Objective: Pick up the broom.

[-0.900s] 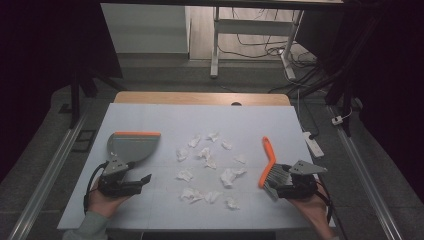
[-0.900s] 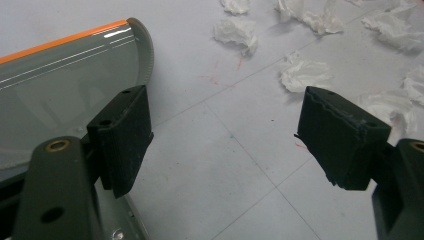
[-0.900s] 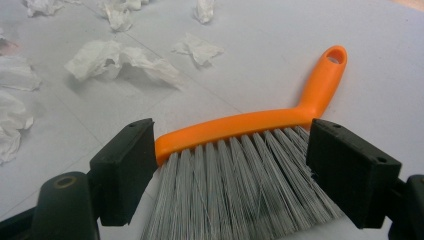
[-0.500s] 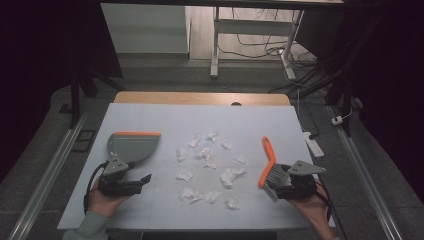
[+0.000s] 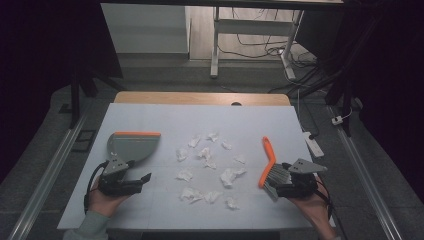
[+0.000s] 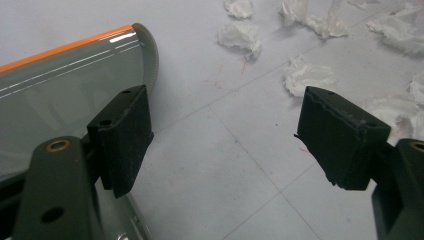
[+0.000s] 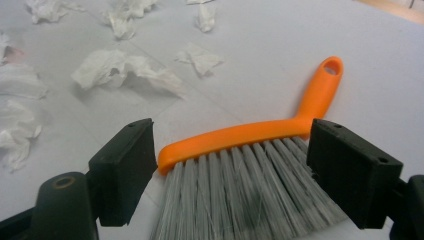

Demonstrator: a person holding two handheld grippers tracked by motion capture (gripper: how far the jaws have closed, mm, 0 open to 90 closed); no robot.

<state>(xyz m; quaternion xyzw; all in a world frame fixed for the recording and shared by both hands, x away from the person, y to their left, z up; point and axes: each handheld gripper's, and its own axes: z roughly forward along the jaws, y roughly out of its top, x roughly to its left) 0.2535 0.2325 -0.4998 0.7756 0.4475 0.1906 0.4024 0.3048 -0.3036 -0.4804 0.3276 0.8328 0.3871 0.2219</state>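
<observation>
- Orange brush (image 7: pixel 250 135) lies btwn wide-open right gripper (image 7: pixel 232 175) jaws, bristles toward it, handle pointing away; not gripped.
- Left gripper (image 6: pixel 220 145) open, empty; dustpan (image 6: pixel 60 95) just beside.

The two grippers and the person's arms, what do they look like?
Both are black handheld tools. The left gripper and the right gripper each carry a grey three-cornered plate on top and trail a black cable. Their fingers are blocky black pads on dark arms with brass-coloured rivets. A pale green sleeve covers the left forearm.
</observation>
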